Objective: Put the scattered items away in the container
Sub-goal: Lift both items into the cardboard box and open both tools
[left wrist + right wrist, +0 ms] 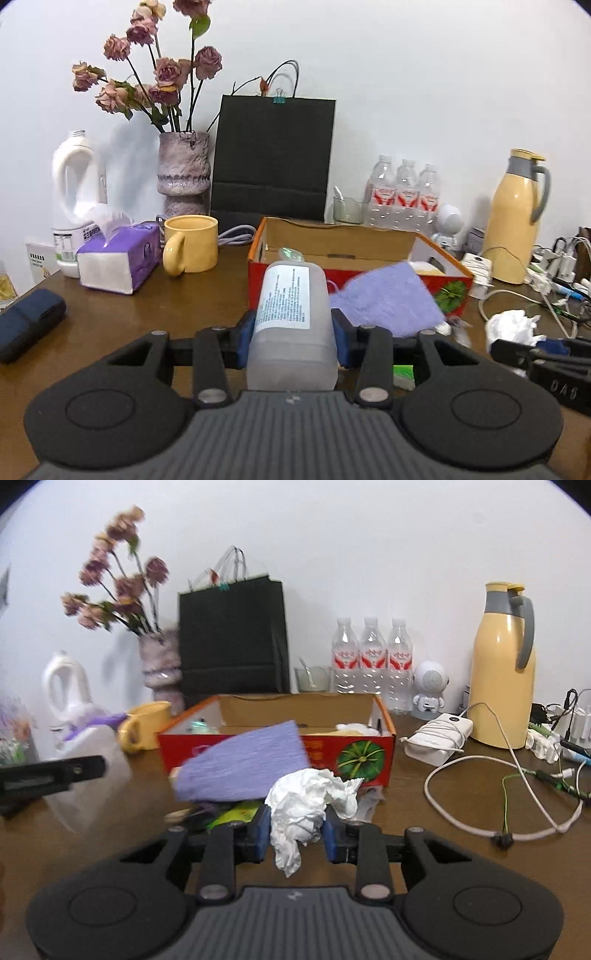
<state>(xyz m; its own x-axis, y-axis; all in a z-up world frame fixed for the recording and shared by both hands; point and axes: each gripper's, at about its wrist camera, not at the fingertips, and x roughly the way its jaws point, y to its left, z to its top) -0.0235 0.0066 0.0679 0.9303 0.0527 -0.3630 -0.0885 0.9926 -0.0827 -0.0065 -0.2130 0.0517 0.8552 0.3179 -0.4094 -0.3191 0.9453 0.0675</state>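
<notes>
My left gripper (292,334) is shut on a translucent plastic bottle (291,321) with a white label, held in front of the red cardboard box (258,280). My right gripper (295,829) is shut on a crumpled white tissue (306,805), which also shows in the left wrist view (511,325). The box (362,755) lies just beyond it. A purple cloth (243,766) leans against the box front, also seen in the left wrist view (388,299). Green wrappers (236,814) lie under the cloth. The box holds a few small items.
A yellow mug (192,243), tissue pack (118,258), vase of roses (184,173), white jug (75,192) and black bag (273,158) stand behind. Water bottles (371,661), a yellow thermos (504,664), a power bank (439,736) and cables (517,794) sit right. A dark pouch (26,321) lies left.
</notes>
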